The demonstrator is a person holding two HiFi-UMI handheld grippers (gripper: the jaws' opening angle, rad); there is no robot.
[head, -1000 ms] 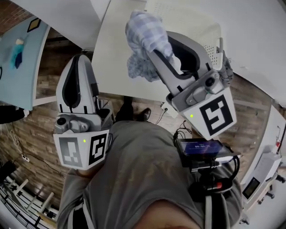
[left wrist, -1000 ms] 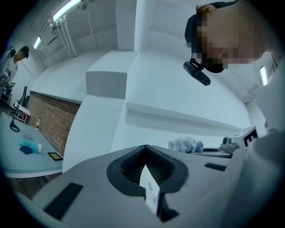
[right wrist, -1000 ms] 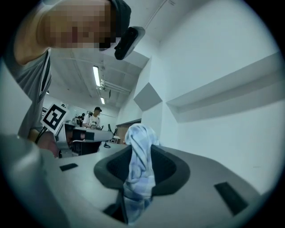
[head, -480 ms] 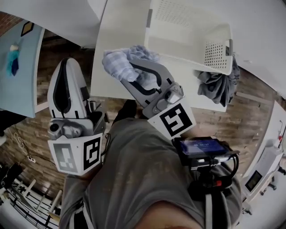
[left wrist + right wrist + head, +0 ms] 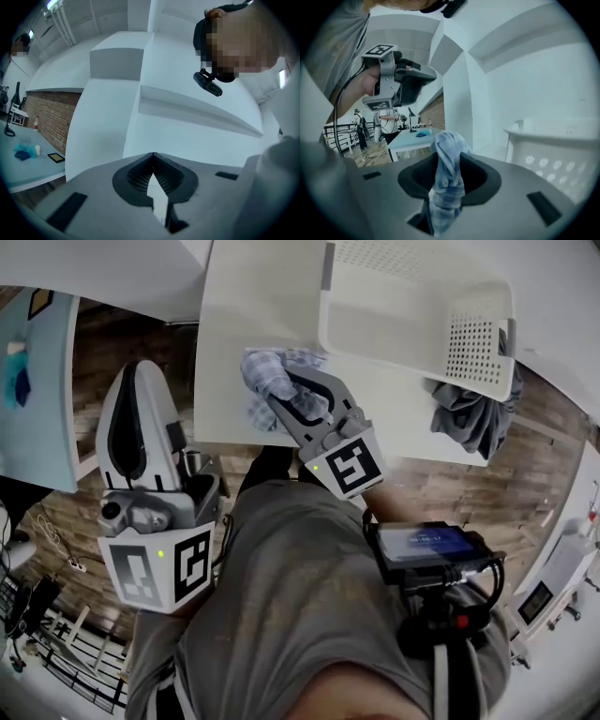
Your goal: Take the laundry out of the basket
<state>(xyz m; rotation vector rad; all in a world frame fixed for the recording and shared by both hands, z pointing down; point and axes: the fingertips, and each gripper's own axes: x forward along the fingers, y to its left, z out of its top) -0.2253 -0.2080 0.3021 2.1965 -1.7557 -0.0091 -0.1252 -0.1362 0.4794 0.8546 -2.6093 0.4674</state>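
A blue checked cloth (image 5: 265,382) is pinched in my right gripper (image 5: 284,381) and bunches on the white table (image 5: 246,306) near its front edge. The cloth (image 5: 448,178) runs up between the pads, which press on it; the jaws have just eased open slightly. The white perforated laundry basket (image 5: 469,345) stands right of the cloth, and its wall (image 5: 555,151) shows at the right of the right gripper view. A dark grey garment (image 5: 472,416) hangs over the table edge below the basket. My left gripper (image 5: 139,371) hovers off the table's left side, shut and empty, fingertips (image 5: 152,155) meeting.
A light blue table (image 5: 42,390) with a small blue item stands at the far left. A brown wooden floor lies below. A device with cables (image 5: 427,549) hangs at the person's waist. People (image 5: 385,123) stand in the background of the right gripper view.
My right gripper has come down from above the basket to the table's front edge, carrying the blue cloth left and down. The left gripper has hardly moved.
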